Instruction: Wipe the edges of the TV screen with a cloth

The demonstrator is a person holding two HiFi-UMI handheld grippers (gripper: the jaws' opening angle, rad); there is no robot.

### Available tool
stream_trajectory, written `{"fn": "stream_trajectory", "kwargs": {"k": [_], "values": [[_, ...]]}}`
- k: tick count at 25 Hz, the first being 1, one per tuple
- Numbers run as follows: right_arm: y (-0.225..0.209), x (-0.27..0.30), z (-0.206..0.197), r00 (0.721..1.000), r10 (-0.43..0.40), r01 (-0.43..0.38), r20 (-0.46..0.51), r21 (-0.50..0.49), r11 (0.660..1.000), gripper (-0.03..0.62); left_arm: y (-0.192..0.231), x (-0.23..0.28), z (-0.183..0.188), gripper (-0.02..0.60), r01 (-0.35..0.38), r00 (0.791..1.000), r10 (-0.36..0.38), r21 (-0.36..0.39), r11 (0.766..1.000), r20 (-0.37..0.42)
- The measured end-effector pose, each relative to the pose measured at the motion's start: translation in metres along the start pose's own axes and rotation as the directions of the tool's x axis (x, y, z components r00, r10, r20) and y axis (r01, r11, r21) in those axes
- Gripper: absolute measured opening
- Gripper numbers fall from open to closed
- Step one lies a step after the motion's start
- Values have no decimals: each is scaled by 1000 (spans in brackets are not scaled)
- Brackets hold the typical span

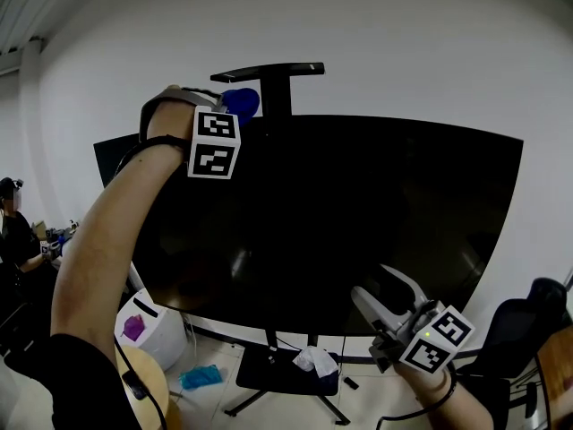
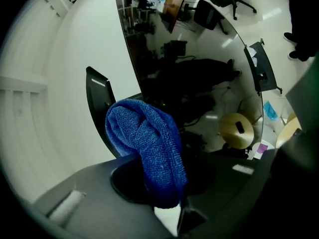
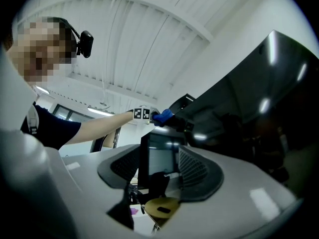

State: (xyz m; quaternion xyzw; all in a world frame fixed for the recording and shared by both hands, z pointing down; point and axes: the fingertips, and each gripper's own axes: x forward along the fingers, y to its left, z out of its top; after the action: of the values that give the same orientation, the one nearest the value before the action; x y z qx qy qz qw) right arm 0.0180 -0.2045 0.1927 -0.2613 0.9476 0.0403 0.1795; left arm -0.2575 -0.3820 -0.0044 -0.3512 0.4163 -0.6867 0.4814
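Note:
A large black TV screen (image 1: 358,213) on a floor stand fills the head view. My left gripper (image 1: 226,115) is raised to the TV's top left corner and is shut on a folded blue cloth (image 1: 241,104). In the left gripper view the cloth (image 2: 149,143) bulges out of the closed jaws (image 2: 160,185) beside the TV's edge (image 2: 130,59). My right gripper (image 1: 372,285) hangs low in front of the screen's bottom right part. It is open, with nothing between its fingers (image 3: 159,158). Its view also shows the cloth (image 3: 162,117) at the TV corner.
A black bracket (image 1: 269,70) sticks up behind the TV top. On the floor are the stand base (image 1: 269,379) with a white crumpled thing (image 1: 315,361), a white bin (image 1: 152,330) and a blue item (image 1: 199,377). An office chair (image 1: 524,325) stands right. A person (image 1: 13,231) sits far left.

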Motion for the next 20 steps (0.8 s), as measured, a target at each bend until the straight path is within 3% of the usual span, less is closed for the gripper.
{"fn": "stream_trajectory", "kwargs": {"k": [7, 11, 20], "values": [[-8, -6, 0, 999, -40, 40, 10, 13, 999, 248, 24, -13, 50, 80, -40, 997, 33, 95, 995, 75], [-18, -15, 10, 998, -54, 54, 21, 4, 999, 249, 36, -14, 73, 80, -58, 996, 48, 129, 990, 78], [-63, -71, 42, 997, -50, 50, 55, -5, 999, 248, 68, -32, 141, 80, -61, 996, 50, 145, 988, 80]]}}
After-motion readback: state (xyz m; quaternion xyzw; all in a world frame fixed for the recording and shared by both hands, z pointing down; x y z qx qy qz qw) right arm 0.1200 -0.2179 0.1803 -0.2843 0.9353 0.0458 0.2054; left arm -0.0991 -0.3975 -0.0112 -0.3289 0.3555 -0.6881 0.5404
